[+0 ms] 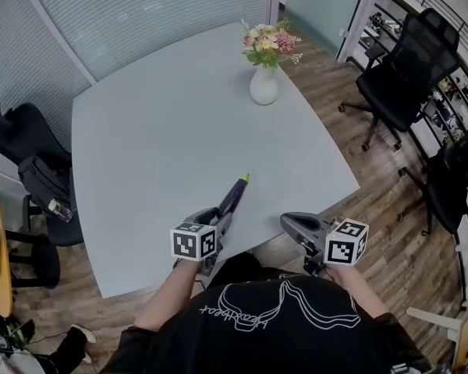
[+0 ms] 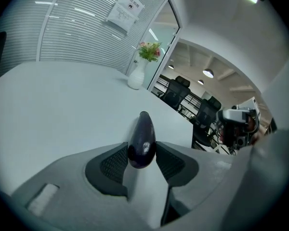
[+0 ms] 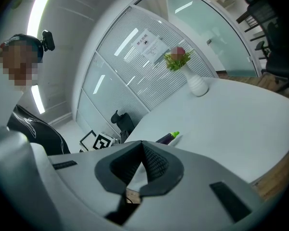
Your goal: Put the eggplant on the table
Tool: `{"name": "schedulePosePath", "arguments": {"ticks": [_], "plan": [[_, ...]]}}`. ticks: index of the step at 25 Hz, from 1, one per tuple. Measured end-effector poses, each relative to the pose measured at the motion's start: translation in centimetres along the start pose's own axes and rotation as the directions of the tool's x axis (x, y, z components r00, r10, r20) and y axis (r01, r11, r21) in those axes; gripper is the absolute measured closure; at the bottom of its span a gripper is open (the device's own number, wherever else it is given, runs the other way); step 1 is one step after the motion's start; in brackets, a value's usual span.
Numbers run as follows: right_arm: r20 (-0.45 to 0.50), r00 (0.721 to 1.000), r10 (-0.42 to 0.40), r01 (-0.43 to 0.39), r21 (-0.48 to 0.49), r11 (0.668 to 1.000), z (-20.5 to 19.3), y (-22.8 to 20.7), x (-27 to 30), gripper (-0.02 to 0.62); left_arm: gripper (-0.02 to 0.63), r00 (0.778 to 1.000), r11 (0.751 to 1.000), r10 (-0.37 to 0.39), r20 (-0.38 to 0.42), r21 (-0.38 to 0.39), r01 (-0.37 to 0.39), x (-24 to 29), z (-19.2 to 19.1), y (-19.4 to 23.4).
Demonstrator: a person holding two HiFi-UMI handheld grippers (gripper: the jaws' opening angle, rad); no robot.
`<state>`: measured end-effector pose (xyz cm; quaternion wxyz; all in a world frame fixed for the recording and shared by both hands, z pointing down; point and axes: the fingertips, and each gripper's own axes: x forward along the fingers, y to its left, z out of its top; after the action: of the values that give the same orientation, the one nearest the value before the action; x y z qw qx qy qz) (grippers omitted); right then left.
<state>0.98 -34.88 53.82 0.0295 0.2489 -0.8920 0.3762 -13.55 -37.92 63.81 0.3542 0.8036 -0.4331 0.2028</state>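
Head view: the left gripper (image 1: 221,218) is gripping the eggplant (image 1: 235,193) over the table's (image 1: 164,131) near edge, its green tip pointing far. The right gripper (image 1: 290,223) is hovering to the right of it.

Left gripper view: both pads are pressing the eggplant's dark purple end.

Right gripper view: the jaws are sitting closed together, holding nothing.

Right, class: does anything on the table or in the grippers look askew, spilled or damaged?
Nothing stands out. The vase stands upright on the table, nothing is spilled, and the left gripper holds the eggplant whole. The right gripper is shut and empty.
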Motion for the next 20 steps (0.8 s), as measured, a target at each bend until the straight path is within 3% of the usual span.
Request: {"name": "schedulePosePath", "arguments": {"ticks": [20], "plan": [[-0.018,0.999,-0.028,0.029,0.033,0.999,-1.1,-1.2,-0.5,0.586,0.417,1.0,0.997,0.015,-0.013,0.072,-0.014,1.7,-1.3,1.2]]}}
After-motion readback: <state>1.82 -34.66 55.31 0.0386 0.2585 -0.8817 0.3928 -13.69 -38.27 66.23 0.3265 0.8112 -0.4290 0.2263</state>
